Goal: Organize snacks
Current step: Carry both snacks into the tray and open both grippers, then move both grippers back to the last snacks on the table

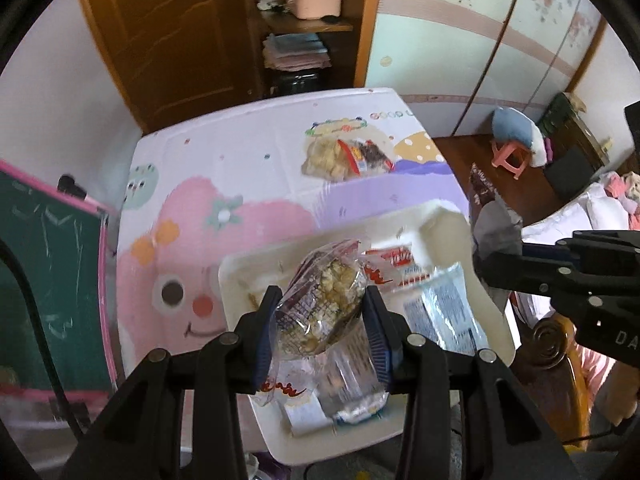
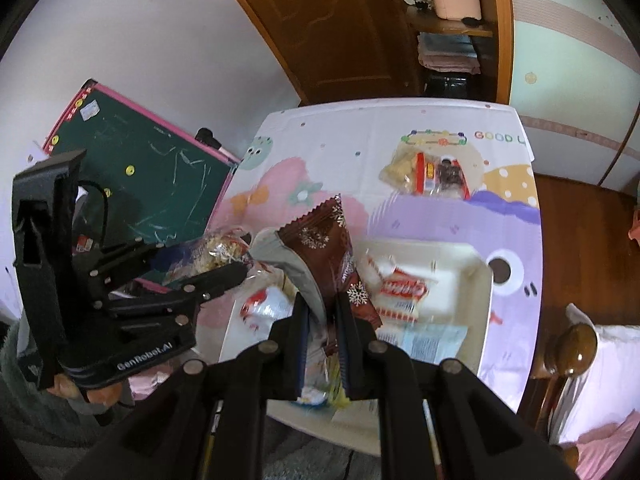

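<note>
The left tongs [image 1: 322,320] clamp one clear packet of puffed snack [image 1: 320,304], lifted above the white tray [image 1: 496,344]. The right tongs [image 2: 322,316] pinch one brown snowflake wrapper [image 2: 334,240], also held over the tray. About three packets lie in the tray, blurred. On the far right of the cartoon-print tabletop [image 1: 248,152] sits one small pile of snacks [image 1: 344,156].

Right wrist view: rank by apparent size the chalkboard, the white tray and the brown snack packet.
1. Chalkboard, largest as it looks.
2. White tray, close behind; the tools hide part of it, so this order is unsure.
3. Brown snack packet, smallest, though nearest the camera.
</note>
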Tool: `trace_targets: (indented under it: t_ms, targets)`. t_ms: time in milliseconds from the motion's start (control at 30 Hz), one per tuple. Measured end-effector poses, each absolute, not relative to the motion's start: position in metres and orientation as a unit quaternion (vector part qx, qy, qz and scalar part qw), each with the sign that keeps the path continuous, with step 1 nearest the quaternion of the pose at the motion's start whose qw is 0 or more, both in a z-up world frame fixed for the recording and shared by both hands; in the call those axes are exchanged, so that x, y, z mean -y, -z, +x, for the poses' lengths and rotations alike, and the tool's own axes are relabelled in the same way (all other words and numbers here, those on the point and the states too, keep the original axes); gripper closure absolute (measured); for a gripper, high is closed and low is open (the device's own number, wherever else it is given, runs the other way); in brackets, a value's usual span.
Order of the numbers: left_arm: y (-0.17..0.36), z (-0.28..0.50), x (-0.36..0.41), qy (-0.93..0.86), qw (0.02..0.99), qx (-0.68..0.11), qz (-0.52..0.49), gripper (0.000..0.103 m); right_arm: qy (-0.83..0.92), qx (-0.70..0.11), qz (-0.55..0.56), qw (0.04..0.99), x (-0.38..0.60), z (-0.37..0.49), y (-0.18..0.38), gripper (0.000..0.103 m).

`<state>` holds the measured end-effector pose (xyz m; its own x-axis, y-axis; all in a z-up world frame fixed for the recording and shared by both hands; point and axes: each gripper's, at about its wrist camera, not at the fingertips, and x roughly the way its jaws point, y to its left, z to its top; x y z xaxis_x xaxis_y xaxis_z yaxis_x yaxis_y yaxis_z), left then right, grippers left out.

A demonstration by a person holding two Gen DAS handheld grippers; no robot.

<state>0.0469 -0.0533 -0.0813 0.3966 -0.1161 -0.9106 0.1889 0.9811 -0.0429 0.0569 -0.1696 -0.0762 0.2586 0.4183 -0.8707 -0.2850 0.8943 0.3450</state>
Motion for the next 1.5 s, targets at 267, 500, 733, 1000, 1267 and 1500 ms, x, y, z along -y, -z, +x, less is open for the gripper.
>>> trace_targets:
  t_ms: [267,500,733,1000,1267,1500]
  targets:
    - [0.103,0.014,0.056,0.069,0.828,-0.556,0.019,0.063,-0.209,-0.583,0.051,0.784,0.167,0.027,0.088,0.089]
    - [0.111,0.0,0.062,0.063,0.828,-0.556,0.027,0.062,-0.202,-0.584,0.03,0.785,0.159,0.014,0.095,0.087]
    - [0.105,-0.007,0.06,0.049,0.839,-0.542,0.026,0.013,-0.184,-0.577,0.029,0.795,0.16,0.008,0.093,0.072]
    - [0.106,-0.012,0.055,0.052,0.833,-0.55,-0.004,0.013,-0.174,-0.575,0.039,0.799,0.169,-0.001,0.09,0.063]
    - [0.103,-0.017,0.053,0.052,0.834,-0.55,-0.01,0.013,-0.168,-0.58,0.054,0.795,0.176,-0.005,0.091,0.059]
    - [0.1,-0.02,0.054,0.049,0.835,-0.548,-0.013,0.013,-0.165,-0.579,0.053,0.797,0.177,-0.006,0.091,0.055]
